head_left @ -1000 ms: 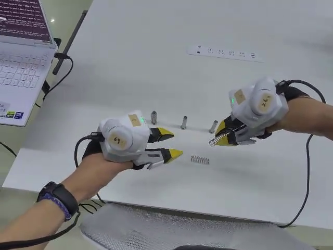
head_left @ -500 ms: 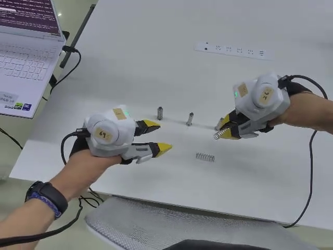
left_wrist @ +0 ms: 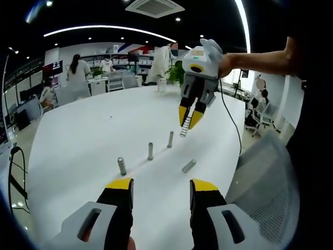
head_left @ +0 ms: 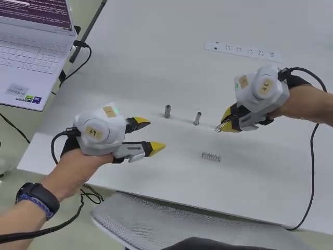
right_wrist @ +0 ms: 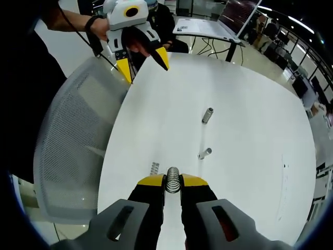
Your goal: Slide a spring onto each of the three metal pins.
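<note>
Item one: held spring [right_wrist: 173, 179], pinched between the jaws of my right tool [head_left: 227, 123], which are closed down to the coil's width; the free end pokes out beyond the yellow tips and slants down toward the surface [head_left: 156, 62]. Item two: loose spring [head_left: 210, 156], lying flat on the surface, near the pins on the side closer to me and apart from both tools. Items three to five, seen from the left gripper view: first pin [left_wrist: 122, 165], second pin [left_wrist: 150, 151] and third pin [left_wrist: 170, 139], upright in a row, each bare of any spring. The held spring's free end hangs close beside the third pin; I cannot tell whether they touch. Item six: left tool [head_left: 155, 134], held above the surface just short of the first pin, jaws spread wide with nothing between them. Surroundings: an open laptop [head_left: 36, 47] at the far left, a white power strip [head_left: 243, 52] at the far side, and a grey mesh chair [head_left: 156, 224] at the near edge.
</note>
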